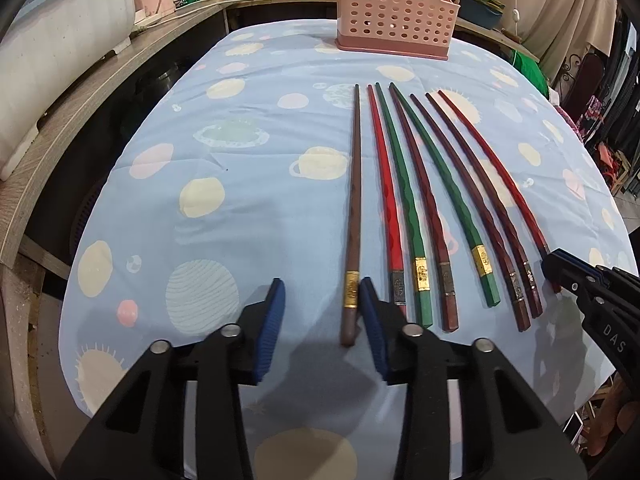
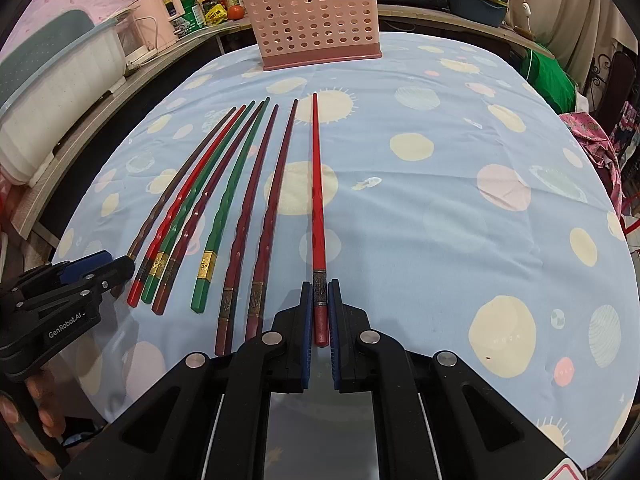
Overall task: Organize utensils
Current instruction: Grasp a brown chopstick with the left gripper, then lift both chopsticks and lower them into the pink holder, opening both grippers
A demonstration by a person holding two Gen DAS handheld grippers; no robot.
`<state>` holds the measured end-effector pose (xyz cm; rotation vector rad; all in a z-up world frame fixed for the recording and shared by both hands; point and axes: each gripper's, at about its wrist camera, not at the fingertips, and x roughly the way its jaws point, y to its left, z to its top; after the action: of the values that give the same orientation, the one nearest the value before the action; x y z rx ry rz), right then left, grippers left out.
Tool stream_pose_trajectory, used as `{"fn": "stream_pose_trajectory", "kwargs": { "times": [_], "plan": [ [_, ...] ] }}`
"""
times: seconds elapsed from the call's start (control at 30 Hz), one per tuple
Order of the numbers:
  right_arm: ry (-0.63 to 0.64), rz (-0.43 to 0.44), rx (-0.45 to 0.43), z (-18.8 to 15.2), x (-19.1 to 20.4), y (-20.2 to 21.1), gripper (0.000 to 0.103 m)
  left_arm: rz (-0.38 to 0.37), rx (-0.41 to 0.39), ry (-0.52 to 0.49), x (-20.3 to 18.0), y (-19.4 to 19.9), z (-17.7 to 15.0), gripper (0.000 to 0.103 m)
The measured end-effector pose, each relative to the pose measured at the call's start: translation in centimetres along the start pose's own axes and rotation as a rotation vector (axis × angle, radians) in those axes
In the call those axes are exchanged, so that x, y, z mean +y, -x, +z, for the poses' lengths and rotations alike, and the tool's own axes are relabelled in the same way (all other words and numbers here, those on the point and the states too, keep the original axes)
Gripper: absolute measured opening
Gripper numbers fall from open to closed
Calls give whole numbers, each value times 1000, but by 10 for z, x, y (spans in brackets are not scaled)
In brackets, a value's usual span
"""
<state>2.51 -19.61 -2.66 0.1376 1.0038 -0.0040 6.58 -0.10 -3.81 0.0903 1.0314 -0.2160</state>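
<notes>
Several chopsticks lie side by side on the blue patterned tablecloth (image 1: 248,208): brown, red, green and dark red ones. My left gripper (image 1: 322,292) is open, with the thick end of the brown chopstick (image 1: 352,216) between its fingers, close to the right pad. My right gripper (image 2: 321,292) is shut on the handle end of a red chopstick (image 2: 318,200), the rightmost of the row; it also shows at the right edge of the left wrist view (image 1: 568,276). The pink perforated utensil holder (image 1: 394,8) stands at the table's far edge and also shows in the right wrist view (image 2: 316,20).
A white appliance (image 1: 60,40) sits on the wooden shelf at the left. Jars, a tomato and pots stand on the counter behind the holder. Green fabric (image 2: 548,76) and clutter lie past the table's right edge.
</notes>
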Motion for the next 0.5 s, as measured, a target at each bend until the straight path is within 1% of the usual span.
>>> {"fn": "stream_pose_trajectory", "kwargs": {
  "times": [0.1, 0.2, 0.23, 0.5],
  "plan": [
    [0, 0, 0, 0, 0, 0, 7, -3, 2, -5, 0, 0, 0, 23],
    [-1, 1, 0, 0, 0, 0, 7, -4, 4, -13, -1, 0, 0, 12],
    [-1, 1, 0, 0, 0, 0, 7, -3, 5, -15, -1, 0, 1, 10],
    [-10, 6, -2, 2, -1, 2, 7, -2, 25, -20, -5, 1, 2, 8]
  ]
}}
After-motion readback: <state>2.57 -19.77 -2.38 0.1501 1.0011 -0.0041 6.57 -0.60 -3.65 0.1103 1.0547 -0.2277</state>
